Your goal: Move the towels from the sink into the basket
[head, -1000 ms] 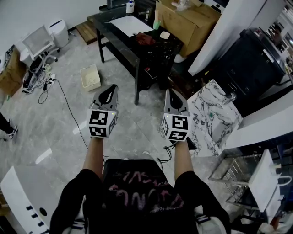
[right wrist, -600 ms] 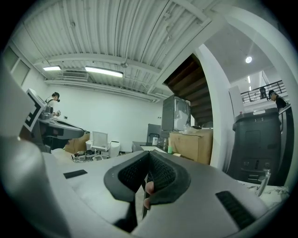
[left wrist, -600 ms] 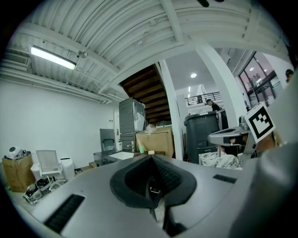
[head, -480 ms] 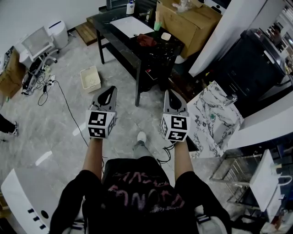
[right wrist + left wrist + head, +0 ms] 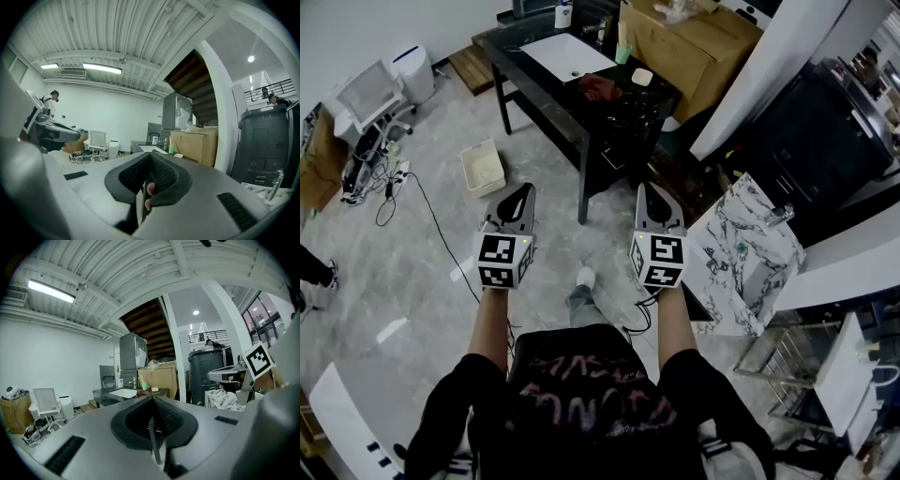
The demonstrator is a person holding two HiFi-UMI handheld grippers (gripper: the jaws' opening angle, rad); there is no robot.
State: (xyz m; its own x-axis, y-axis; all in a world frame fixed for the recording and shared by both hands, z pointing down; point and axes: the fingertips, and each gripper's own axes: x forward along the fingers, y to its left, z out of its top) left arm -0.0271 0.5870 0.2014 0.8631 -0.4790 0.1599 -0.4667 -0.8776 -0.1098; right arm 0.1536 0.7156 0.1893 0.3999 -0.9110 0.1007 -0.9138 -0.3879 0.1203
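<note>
**Item 1.** Your left gripper (image 5: 521, 195): jaws pressed together, nothing between them.

**Item 2.** Your right gripper (image 5: 651, 195): jaws likewise together, empty.

**Change.** Both have travelled forward with you over the last second, and your pale shoe (image 5: 588, 278) has stepped into sight between them.

**Item 3.** Rust-red crumpled towel (image 5: 598, 86): on the black table (image 5: 628, 117), just beside the white rectangular sink (image 5: 570, 54), well ahead of you.

**Item 4.** Cream rectangular basket (image 5: 483, 167): on the floor, left of the table.

**Status.** You are on approach only; no towel taken yet.
</note>
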